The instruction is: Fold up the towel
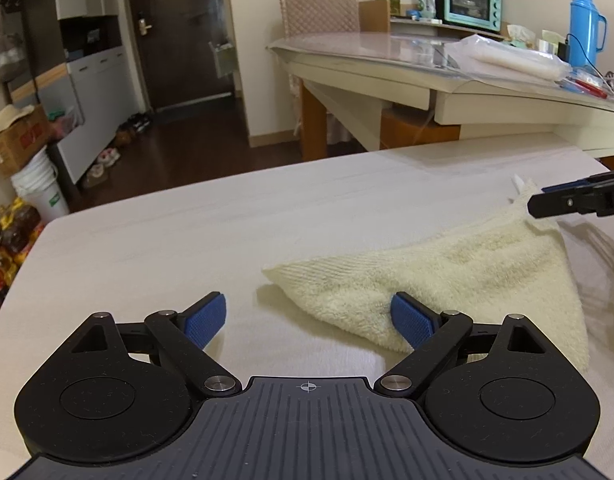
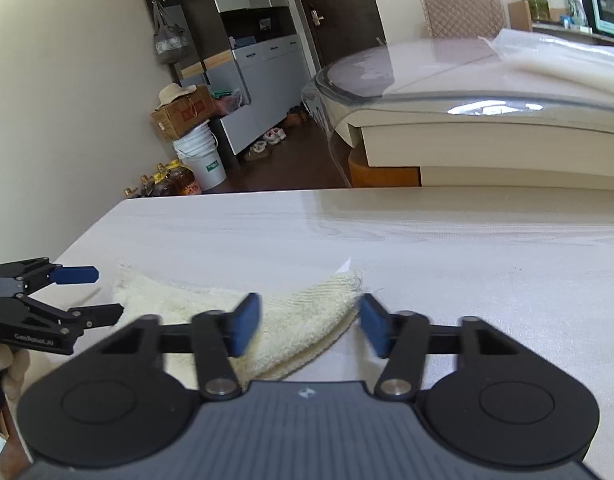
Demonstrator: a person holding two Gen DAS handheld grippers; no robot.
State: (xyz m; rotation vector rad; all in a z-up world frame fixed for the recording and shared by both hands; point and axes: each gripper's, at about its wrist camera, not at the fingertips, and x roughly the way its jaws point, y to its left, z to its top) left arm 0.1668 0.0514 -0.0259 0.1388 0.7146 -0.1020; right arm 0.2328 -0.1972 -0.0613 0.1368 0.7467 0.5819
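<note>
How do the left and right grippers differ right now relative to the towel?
The left gripper stands wide open with only its right-hand pad against the towel, near a corner by the fold; the right gripper has a narrower gap. The left gripper has mostly bare table between its pads, while the right gripper straddles the towel's tagged end. Neither yet pinches the cloth; both have blue pads.

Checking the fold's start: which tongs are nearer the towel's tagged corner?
Right. The right tongs straddle the tagged corner of the towel; the left tongs sit at its opposite end.
</note>
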